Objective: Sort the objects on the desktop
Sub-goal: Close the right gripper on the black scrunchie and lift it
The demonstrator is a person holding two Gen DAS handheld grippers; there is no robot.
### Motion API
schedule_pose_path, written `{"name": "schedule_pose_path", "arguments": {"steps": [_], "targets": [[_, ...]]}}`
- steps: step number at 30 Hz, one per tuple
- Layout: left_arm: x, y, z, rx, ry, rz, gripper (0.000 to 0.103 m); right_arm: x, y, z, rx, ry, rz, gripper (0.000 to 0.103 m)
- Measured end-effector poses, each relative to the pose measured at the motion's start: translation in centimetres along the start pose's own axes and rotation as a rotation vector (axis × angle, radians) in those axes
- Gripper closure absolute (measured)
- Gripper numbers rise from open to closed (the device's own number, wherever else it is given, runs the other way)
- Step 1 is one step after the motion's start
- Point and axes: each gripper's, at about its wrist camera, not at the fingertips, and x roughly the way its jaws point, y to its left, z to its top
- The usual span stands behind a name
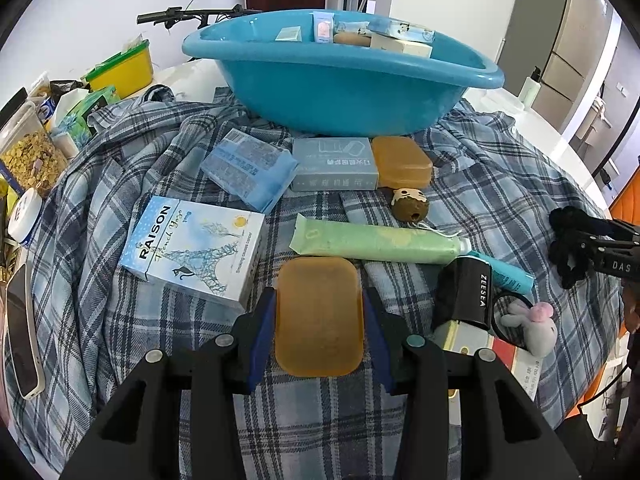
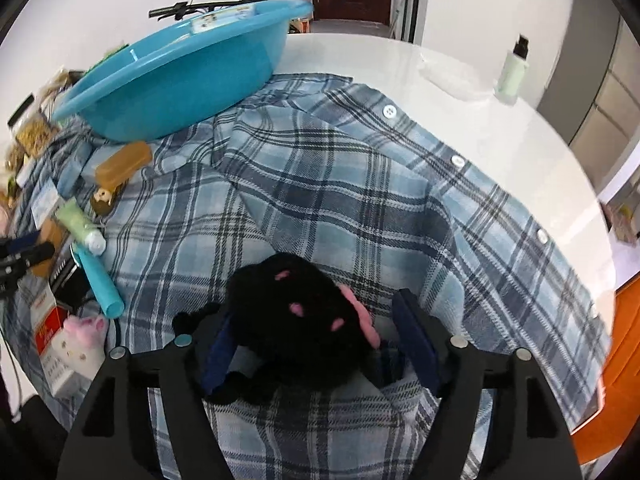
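left hand-held gripper [image 1: 320, 320] clamps amber soap [image 1: 319, 316] | right hand-held gripper [image 2: 320, 332] around black plush [image 2: 296, 312], grip unclear, underside hidden

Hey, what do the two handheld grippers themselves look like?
Both the left gripper and the right gripper are matte black with angular cut-out frames, dark blue finger pads, silver round fasteners and one teal one each. No sleeves or cables show.

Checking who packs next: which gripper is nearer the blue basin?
Left. The left gripper, clamped on an amber soap bar, faces the blue basin just beyond the boxes. The right gripper, around a black plush toy, sits farther off.
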Motion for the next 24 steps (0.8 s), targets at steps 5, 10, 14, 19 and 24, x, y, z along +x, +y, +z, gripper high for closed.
{"name": "schedule_pose_path", "arguments": {"steps": [5, 10, 14, 19, 24], "targets": [[0.1, 0.1, 0.0, -0.004, 0.002, -0.001, 0.058, 0.3, -0.3, 0.0, 0.015, -0.01, 0.0, 0.032], [0.1, 0.0, 0.0, -0.002, 0.004, -0.004, 0.058, -0.4, 1.3, -0.3, -0.064, -0.04, -0.034, 0.055], [-0.1, -0.1, 0.0, 0.001, -0.006, -0.003, 0.058, -1.1, 1.8, -0.3, -0.071, -0.061, -0.045, 0.055], [-0.8, 0.0, 0.3, -0.004, -0.033, 0.004, 0.058, -2.2, 1.9, 0.0, -0.057, -0.098, -0.059, 0.055], [-1.8, 0.0, 0.6, -0.003, -0.081, 0.013, 0.058, -3.5, 2.3, 0.5, -0.034, -0.156, -0.062, 0.055]]}}
